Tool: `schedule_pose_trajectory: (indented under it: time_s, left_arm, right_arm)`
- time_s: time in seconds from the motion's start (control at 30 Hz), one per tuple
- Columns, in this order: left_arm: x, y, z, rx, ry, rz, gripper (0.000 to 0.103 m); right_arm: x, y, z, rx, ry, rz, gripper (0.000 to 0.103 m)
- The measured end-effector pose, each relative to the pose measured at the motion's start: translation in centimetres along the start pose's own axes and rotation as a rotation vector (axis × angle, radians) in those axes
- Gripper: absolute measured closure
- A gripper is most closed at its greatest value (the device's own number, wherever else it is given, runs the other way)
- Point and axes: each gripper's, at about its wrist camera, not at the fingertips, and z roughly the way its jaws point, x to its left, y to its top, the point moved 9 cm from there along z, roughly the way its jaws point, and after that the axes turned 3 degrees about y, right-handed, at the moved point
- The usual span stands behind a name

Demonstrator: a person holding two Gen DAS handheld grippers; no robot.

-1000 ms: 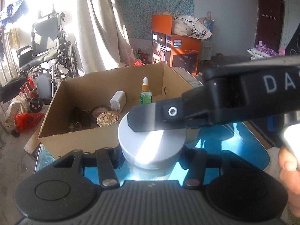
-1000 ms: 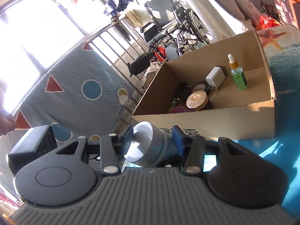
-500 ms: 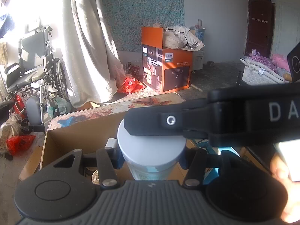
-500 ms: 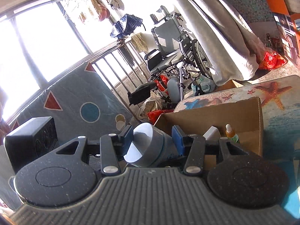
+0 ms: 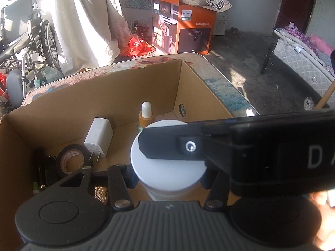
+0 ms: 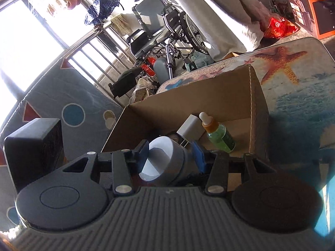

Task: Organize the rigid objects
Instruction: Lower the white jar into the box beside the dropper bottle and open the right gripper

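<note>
Both grippers are shut on one white-lidded jar (image 5: pixel 167 173). My left gripper (image 5: pixel 167 179) holds its sides. My right gripper (image 6: pixel 170 155) clamps the same jar (image 6: pixel 163 161), and its finger lies across the lid in the left wrist view (image 5: pixel 178 144). The jar hangs over the open cardboard box (image 5: pixel 62 106), above its floor. In the box are a green dropper bottle (image 6: pixel 218 135), a white charger plug (image 5: pixel 98 137), a roll of black tape (image 5: pixel 70 160) and a gold round disc (image 5: pixel 100 193).
The box stands on a table with a blue sea-and-starfish cover (image 6: pixel 293 87). Dark small items (image 5: pixel 41 173) lie in the box's left corner. A wheelchair (image 6: pixel 161 31) and an orange Philips carton (image 5: pixel 184 27) stand on the floor beyond.
Both grippers have carried the jar from in front of the box to above its inside. The views now look down into the box. The grips have not changed.
</note>
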Motion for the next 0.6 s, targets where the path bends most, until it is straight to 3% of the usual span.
schedule_pose_trajectory:
  time_s: [0.6]
  left_arm:
    - [-0.4, 0.4, 1.2, 0.011, 0.016, 0.0, 0.047]
  right_arm:
    - [-0.8, 0.2, 0.9, 0.004, -0.123, -0.126, 0.058]
